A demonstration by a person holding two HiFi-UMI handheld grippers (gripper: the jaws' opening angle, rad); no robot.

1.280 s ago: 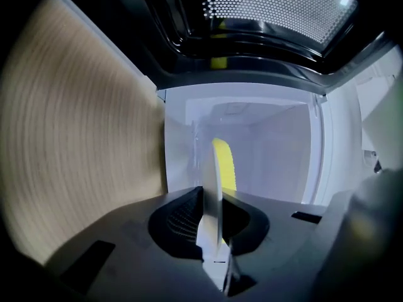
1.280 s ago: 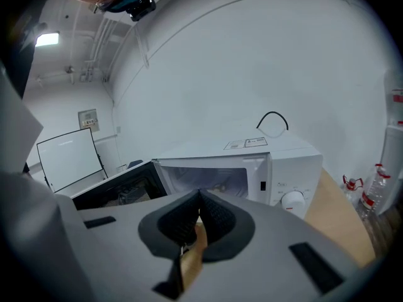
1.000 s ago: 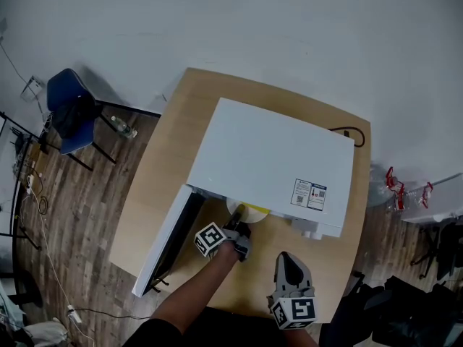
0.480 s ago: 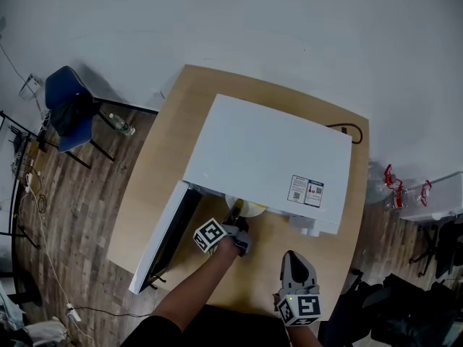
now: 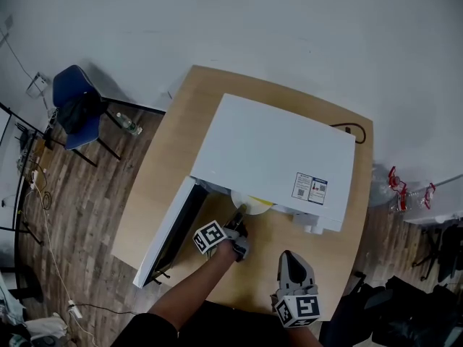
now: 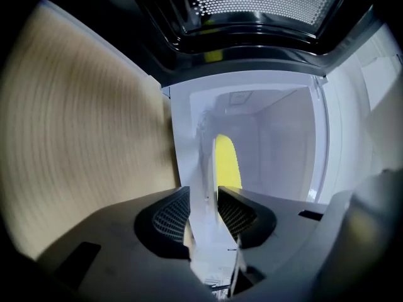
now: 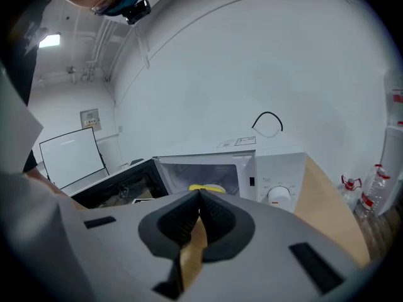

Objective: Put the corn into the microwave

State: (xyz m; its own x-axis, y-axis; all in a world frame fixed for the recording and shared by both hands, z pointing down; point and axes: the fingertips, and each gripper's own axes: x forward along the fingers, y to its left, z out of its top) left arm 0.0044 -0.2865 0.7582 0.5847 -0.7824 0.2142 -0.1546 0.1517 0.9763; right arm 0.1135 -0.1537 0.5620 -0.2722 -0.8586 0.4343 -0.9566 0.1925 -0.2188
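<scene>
A yellow corn cob (image 5: 258, 204) lies on a white plate (image 5: 244, 199) in the mouth of the white microwave (image 5: 275, 154), whose door (image 5: 170, 233) hangs open to the left. My left gripper (image 5: 237, 221) reaches to the plate's near rim. Seen from the left gripper view, the plate (image 6: 206, 159) stands edge-on with the corn (image 6: 227, 162) beyond it. The left gripper (image 6: 203, 216) is open; its jaws have just been opening, and the rim runs through the gap with no pad pressing on it. My right gripper (image 7: 199, 216) hovers shut and empty, short of the microwave (image 7: 271, 168) and the corn (image 7: 206, 188).
The microwave stands on a wooden table (image 5: 163, 165), its control panel and dial (image 7: 278, 194) on the right. A black cable (image 5: 349, 131) lies behind it. A blue chair (image 5: 72, 103) and a bottle (image 5: 127, 126) stand on the floor at left. More bottles (image 7: 376, 197) stand at right.
Both grippers and the plate with the corn stay almost where they were at the microwave's mouth; the head view has shifted slightly.
</scene>
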